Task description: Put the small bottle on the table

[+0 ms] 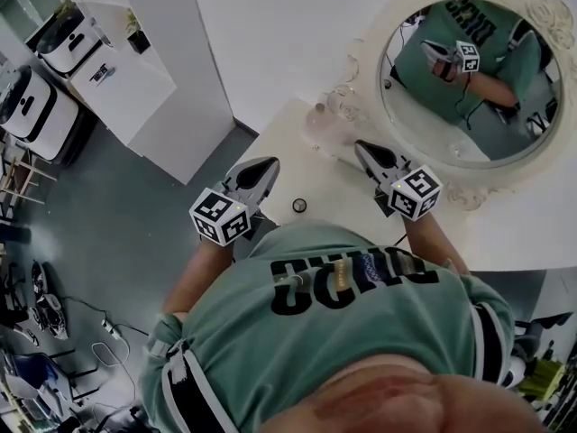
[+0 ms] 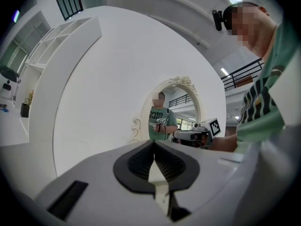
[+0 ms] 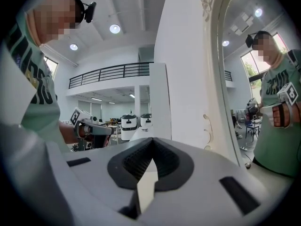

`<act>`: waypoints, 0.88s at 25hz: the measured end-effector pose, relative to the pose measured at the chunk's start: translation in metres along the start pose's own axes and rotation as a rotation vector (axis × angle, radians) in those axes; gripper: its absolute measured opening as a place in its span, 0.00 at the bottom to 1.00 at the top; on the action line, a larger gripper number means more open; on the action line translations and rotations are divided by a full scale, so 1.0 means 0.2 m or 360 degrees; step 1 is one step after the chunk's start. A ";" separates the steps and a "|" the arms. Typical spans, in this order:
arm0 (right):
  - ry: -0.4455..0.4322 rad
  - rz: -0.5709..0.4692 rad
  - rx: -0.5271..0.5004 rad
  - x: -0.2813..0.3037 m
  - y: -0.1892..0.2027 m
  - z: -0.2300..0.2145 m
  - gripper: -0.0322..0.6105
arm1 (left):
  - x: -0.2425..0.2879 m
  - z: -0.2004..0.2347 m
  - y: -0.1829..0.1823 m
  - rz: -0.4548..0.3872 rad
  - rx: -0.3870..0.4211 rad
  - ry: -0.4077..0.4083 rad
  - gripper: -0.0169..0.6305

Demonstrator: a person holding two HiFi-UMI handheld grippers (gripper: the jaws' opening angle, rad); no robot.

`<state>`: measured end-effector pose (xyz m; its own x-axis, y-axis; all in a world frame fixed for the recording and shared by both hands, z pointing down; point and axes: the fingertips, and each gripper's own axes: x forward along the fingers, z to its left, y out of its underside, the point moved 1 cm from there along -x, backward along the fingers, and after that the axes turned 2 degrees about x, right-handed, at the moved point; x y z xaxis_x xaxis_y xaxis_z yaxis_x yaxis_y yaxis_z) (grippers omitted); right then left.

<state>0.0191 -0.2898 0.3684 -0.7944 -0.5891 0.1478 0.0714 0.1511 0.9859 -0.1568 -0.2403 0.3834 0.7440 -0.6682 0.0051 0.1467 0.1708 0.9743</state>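
A small round dark-rimmed object (image 1: 299,206), possibly the small bottle seen from above, sits on the white table (image 1: 290,142) between my two grippers. In the head view my left gripper (image 1: 269,163) hovers to its left and my right gripper (image 1: 362,146) to its upper right; neither touches it. In the left gripper view the left gripper (image 2: 153,144) has its jaws pressed together with nothing between them. My right gripper (image 3: 152,140) is likewise shut and empty. Each gripper view shows the other gripper, with the right gripper (image 2: 188,135) and the left gripper (image 3: 94,128) held level.
A round ornate mirror (image 1: 469,79) leans on the wall behind the table and reflects the person. Clear glass items (image 1: 329,111) stand near its left rim. White cabinets (image 1: 117,79) and white machines (image 1: 36,111) are at far left. Cables lie on the grey floor (image 1: 108,242).
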 end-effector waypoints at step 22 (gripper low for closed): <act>-0.0013 0.0049 -0.0040 -0.01 0.02 0.04 0.04 | -0.07 -0.02 0.01 0.0002 -0.0015 -0.0037 0.04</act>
<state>0.0163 -0.2826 0.3717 -0.7963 -0.5782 0.1777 0.1108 0.1493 0.9826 -0.1644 -0.2287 0.3849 0.7288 -0.6846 0.0115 0.1520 0.1782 0.9722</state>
